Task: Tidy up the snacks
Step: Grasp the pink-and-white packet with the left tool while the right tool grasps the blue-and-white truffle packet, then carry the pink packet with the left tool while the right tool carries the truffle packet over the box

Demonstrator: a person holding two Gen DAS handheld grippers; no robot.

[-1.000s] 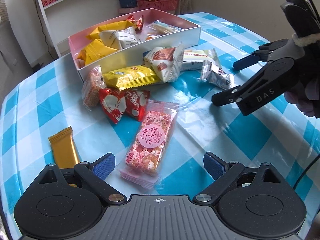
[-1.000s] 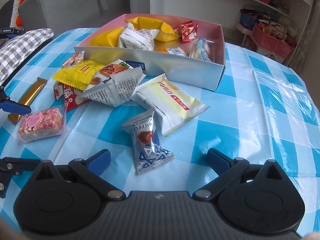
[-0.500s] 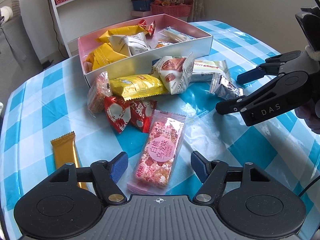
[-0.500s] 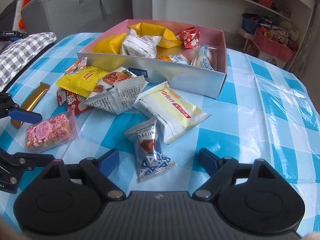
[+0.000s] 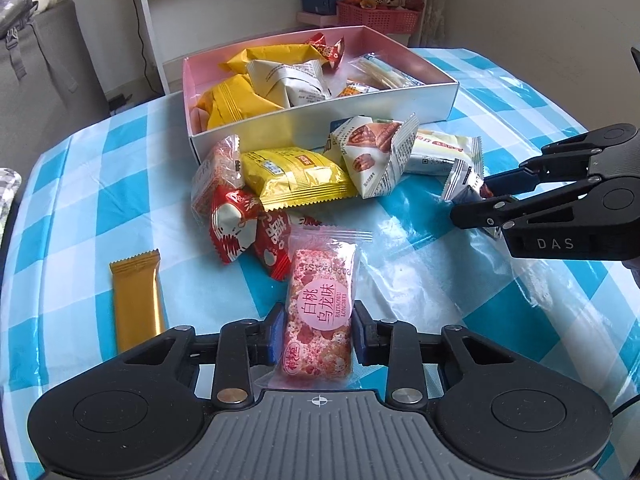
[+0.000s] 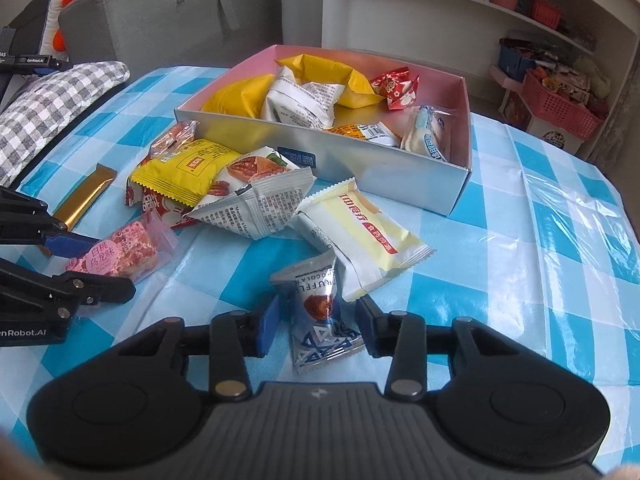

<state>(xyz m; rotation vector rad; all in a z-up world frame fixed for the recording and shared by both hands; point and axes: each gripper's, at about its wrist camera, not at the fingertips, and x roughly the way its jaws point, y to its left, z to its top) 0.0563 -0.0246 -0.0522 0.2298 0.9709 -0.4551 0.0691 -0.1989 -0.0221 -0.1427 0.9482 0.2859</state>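
While the left tool clamps the pink rice-crisp bar, ready for lifting, the right tool straddles the truffle packet. Its jaws stand apart, not yet touching.

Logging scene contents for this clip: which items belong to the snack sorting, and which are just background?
Part of the job:
pink snack bar, between the left gripper jaws
truffle packet, between the right gripper jaws
pink box
gold bar
yellow packet

Just lying about:
red basket
checked cushion
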